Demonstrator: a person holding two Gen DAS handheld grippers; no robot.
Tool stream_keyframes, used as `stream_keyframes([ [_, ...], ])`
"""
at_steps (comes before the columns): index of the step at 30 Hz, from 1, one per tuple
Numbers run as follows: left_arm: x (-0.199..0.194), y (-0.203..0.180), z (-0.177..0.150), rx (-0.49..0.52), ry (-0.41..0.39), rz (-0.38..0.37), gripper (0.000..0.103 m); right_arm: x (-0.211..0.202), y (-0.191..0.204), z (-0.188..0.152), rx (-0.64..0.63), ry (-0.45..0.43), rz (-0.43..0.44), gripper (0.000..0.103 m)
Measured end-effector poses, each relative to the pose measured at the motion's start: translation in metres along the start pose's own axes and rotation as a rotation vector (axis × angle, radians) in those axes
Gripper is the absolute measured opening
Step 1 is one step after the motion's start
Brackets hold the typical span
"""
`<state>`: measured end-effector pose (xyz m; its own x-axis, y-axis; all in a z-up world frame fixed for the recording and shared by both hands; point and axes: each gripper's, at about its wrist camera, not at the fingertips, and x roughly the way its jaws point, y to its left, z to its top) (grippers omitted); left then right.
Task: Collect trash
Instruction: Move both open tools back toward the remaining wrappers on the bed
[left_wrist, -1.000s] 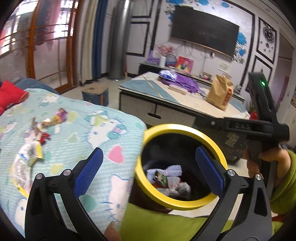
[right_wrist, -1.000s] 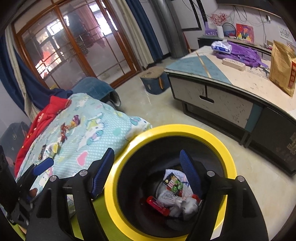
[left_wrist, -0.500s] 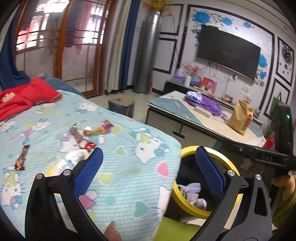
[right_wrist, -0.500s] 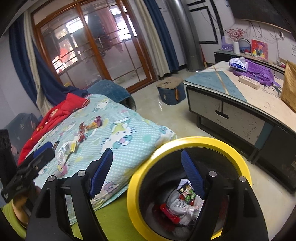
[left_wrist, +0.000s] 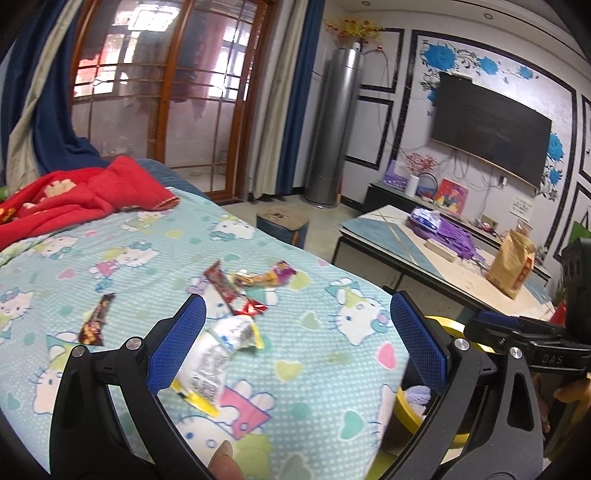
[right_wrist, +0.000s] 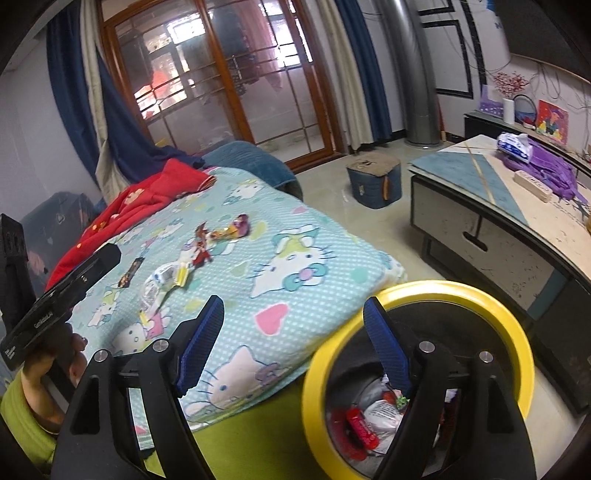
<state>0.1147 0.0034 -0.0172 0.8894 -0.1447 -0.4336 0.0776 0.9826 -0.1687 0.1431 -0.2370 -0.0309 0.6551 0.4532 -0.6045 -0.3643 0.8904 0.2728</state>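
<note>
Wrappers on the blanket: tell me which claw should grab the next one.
Left, probably. The left claw is open, with the white wrapper just ahead of it; the right claw, also open, hangs beside the yellow-rimmed bin.

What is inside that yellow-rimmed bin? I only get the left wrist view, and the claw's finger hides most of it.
Observer: The right wrist view looks down into the bin. A red wrapper and a crumpled white packet lie at the bottom.
Visitor: Is the other claw carrying anything?
Observer: No. The right claw is open, with nothing between its fingers.
Visitor: Who is holding my claw?
Observer: A hand coming out of a green sleeve grips the handle of the left claw, at the left edge of the right wrist view.
</note>
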Motion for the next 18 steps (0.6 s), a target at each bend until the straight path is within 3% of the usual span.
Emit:
stream_keyframes([
  [18,-0.012,0.056,0.008,-0.067,-0.042,0.143,0.092,0.044,0.075,0.018,-0.141,0.038,0.101,0.075],
])
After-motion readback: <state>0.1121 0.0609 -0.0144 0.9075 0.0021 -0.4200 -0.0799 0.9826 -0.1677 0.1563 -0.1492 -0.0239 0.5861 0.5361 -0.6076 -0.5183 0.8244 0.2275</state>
